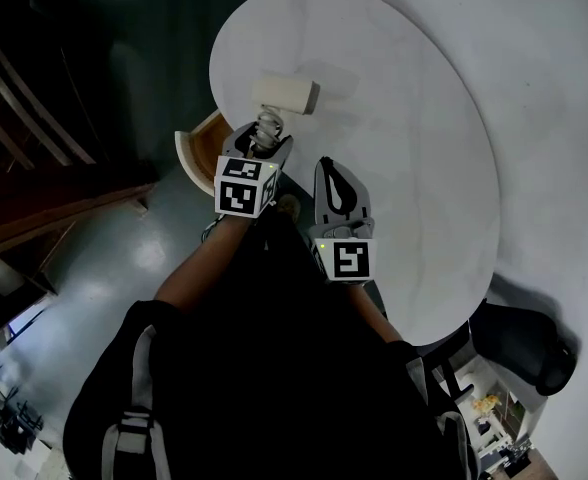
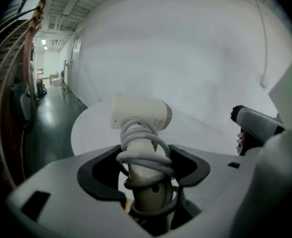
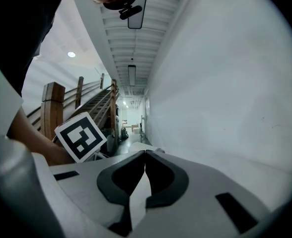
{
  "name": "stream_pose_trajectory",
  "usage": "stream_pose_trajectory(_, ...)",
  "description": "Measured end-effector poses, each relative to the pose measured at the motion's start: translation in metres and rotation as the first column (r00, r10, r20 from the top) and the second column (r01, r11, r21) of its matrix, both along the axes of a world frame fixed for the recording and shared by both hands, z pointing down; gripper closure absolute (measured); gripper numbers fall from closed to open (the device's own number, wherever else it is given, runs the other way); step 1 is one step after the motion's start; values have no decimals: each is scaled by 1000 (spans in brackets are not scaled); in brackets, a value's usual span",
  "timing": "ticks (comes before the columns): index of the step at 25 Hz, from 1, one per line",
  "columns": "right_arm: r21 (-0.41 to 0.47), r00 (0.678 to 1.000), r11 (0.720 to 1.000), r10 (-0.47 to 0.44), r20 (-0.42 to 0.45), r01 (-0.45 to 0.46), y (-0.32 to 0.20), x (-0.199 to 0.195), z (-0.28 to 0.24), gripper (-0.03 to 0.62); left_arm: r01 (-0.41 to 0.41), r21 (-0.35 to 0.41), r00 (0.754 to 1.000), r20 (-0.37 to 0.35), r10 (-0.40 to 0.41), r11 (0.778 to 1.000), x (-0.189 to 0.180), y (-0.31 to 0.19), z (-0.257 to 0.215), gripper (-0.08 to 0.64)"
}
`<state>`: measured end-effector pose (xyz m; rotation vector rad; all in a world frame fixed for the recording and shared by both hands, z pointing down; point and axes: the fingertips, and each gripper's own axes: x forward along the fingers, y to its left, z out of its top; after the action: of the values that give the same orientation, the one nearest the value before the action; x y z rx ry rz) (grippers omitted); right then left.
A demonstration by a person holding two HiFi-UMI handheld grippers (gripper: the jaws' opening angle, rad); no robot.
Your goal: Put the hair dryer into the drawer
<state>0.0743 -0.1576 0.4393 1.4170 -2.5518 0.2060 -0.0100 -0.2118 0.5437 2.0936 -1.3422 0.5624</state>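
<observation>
A cream hair dryer [image 1: 284, 95] with its grey cord coiled round the handle hangs above the white round table [image 1: 414, 168]. My left gripper [image 1: 261, 146] is shut on that handle, with the dryer's head standing up past the jaws. In the left gripper view the hair dryer [image 2: 141, 114] rises from between the black pads of the left gripper [image 2: 148, 167]. My right gripper [image 1: 334, 173] hovers over the table just right of it, shut and empty; in its own view the right gripper [image 3: 145, 155] has its jaw tips touching. A wood-lined drawer [image 1: 199, 143] with a white rim sticks out at the table's left edge.
The dark glossy floor [image 1: 124, 258] lies left of the table, with a wooden stair railing [image 1: 34, 128] beyond it. A black seat [image 1: 519, 343] stands at the lower right. A white wall [image 1: 554, 88] curves behind the table.
</observation>
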Motion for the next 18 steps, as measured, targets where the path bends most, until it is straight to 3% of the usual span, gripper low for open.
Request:
stream_pose_trajectory(9,28,997,997,-77,19,77,1,-34,-6,571,105,40,994,-6,-105,994,-45,13,-18,273)
stream_pose_trajectory(18,15,984,984,-180,5,180,4,-69,-2,571,237,33,971,-16,-237,971,-94,27,-14,273)
